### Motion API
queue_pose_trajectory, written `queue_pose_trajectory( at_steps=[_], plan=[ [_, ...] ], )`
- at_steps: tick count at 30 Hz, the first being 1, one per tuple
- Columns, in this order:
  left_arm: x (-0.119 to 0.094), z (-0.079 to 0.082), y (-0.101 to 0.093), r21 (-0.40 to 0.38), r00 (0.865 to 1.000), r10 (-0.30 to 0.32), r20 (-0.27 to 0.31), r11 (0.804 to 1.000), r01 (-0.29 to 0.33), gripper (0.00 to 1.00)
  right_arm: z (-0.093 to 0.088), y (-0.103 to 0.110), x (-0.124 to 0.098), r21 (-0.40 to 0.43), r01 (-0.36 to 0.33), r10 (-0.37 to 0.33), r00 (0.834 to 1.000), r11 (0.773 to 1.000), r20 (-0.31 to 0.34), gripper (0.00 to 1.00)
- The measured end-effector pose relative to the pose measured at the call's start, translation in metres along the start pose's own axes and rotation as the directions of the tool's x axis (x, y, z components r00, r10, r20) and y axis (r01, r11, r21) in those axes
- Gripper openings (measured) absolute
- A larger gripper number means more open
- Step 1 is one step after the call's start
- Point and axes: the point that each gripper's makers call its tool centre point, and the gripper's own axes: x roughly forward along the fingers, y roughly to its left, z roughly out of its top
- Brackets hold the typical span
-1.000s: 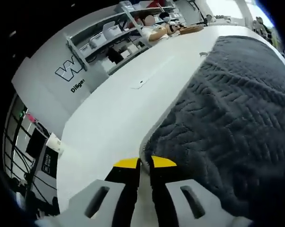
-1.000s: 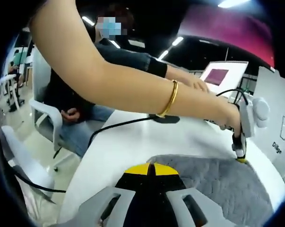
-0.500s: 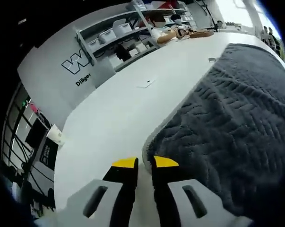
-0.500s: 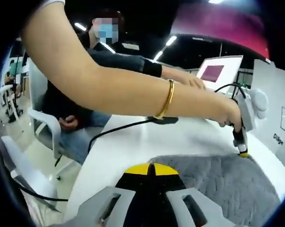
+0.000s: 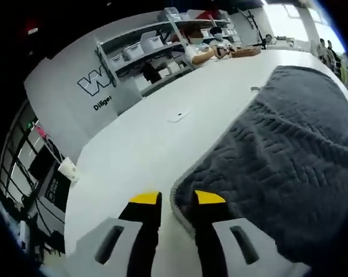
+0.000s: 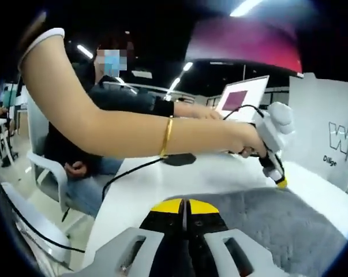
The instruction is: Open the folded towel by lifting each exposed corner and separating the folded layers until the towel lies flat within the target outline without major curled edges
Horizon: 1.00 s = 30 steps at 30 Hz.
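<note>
One dark grey quilted towel (image 5: pixel 289 150) on white counter (image 5: pixel 145 144). Left gripper (image 5: pixel 176 199) fingers parted astride towel's near corner; right gripper (image 6: pixel 185 205) fingers closed, grasp unclear.

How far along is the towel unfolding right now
Mostly done: the grey towel lies spread wide on the white table. In hand: the left gripper stands open around its near corner, and the right gripper looks shut at another edge. Left: flattening the ripples; no target outline is visible to check against.
</note>
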Motion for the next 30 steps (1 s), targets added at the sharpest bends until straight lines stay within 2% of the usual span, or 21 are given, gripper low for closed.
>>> queue_pose_trajectory(
  at_steps=[2,3,6,8,10,12,15,19,24,28,30],
  plan=[
    [-0.008,0.015,-0.010,-0.034,0.998,-0.006,0.069,0.999,0.009,0.21,0.001,-0.009,-0.009,0.011,0.024,-0.024,1.000,1.000,0.006,0.00],
    [-0.015,0.020,-0.020,-0.050,0.996,-0.011,0.088,0.999,0.015,0.22,0.001,-0.012,-0.012,0.012,0.030,-0.030,1.000,0.999,0.006,0.00],
    [-0.024,0.040,-0.031,-0.089,0.986,-0.016,0.163,0.996,0.031,0.25,0.000,-0.021,-0.023,0.015,0.058,-0.058,0.998,0.998,0.004,0.00],
    [-0.030,0.054,-0.041,-0.110,0.975,-0.043,0.218,0.992,0.068,0.26,-0.001,-0.026,-0.031,0.014,0.072,-0.072,0.997,0.997,0.003,0.00],
    [-0.038,0.069,-0.051,-0.131,0.959,-0.065,0.276,0.986,0.104,0.23,-0.004,-0.036,-0.046,0.001,0.101,-0.101,0.995,0.995,-0.007,0.00],
    [-0.043,0.078,-0.056,-0.127,0.950,-0.077,0.303,0.985,0.120,0.23,-0.006,-0.046,-0.058,0.003,0.132,-0.132,0.991,0.991,-0.012,0.00],
    [-0.046,0.084,-0.061,-0.110,0.947,-0.082,0.310,0.987,0.121,0.26,-0.008,-0.058,-0.071,0.000,0.164,-0.164,0.986,0.986,-0.019,0.00],
    [-0.058,0.096,-0.069,-0.092,0.938,-0.089,0.334,0.988,0.127,0.30,-0.009,-0.062,-0.085,-0.011,0.182,-0.182,0.983,0.983,-0.024,0.00],
    [-0.080,0.114,-0.072,-0.071,0.917,-0.078,0.392,0.991,0.115,0.32,-0.008,-0.066,-0.098,-0.015,0.198,-0.198,0.980,0.980,-0.024,0.02],
    [-0.098,0.126,-0.081,-0.093,0.889,-0.091,0.449,0.985,0.148,0.35,-0.005,-0.074,-0.113,-0.006,0.223,-0.223,0.974,0.975,-0.028,0.06],
    [-0.107,0.127,-0.085,-0.098,0.883,-0.088,0.462,0.984,0.150,0.37,-0.003,-0.076,-0.120,0.003,0.235,-0.235,0.972,0.972,-0.021,0.06]
  ],
)
